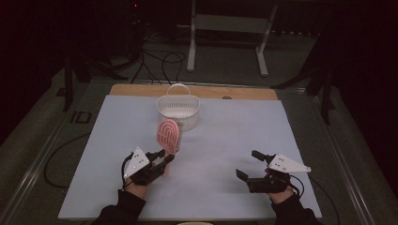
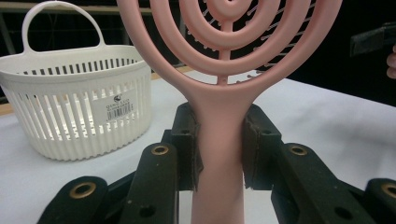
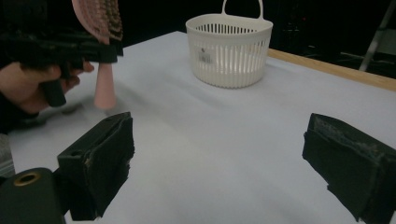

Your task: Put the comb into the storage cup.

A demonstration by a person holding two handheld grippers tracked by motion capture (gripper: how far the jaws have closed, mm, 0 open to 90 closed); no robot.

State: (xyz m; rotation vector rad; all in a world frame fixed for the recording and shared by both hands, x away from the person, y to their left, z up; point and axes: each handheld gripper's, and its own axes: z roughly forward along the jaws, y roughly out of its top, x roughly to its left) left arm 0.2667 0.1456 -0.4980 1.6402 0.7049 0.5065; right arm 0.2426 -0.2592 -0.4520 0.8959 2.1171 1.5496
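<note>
Left gripper view: the left claw [image 2: 219, 149] pinches the pink hairbrush [image 2: 224, 70] by its handle, long axis upright, head toward frame top; the right claw [image 3: 219, 163] is spread.

Lab or test room: dark surround, floor cables [image 1: 159, 61], metal stand [image 1: 227, 35], white-covered table [image 1: 225, 140].

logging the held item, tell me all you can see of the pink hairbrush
The pink hairbrush looks like plastic: a smooth handle widening into an oval head of concentric open rings with thin bristles. It stands upright, head up, its handle clamped between the left gripper's fingers above the white table cover, short of the white basket.
</note>
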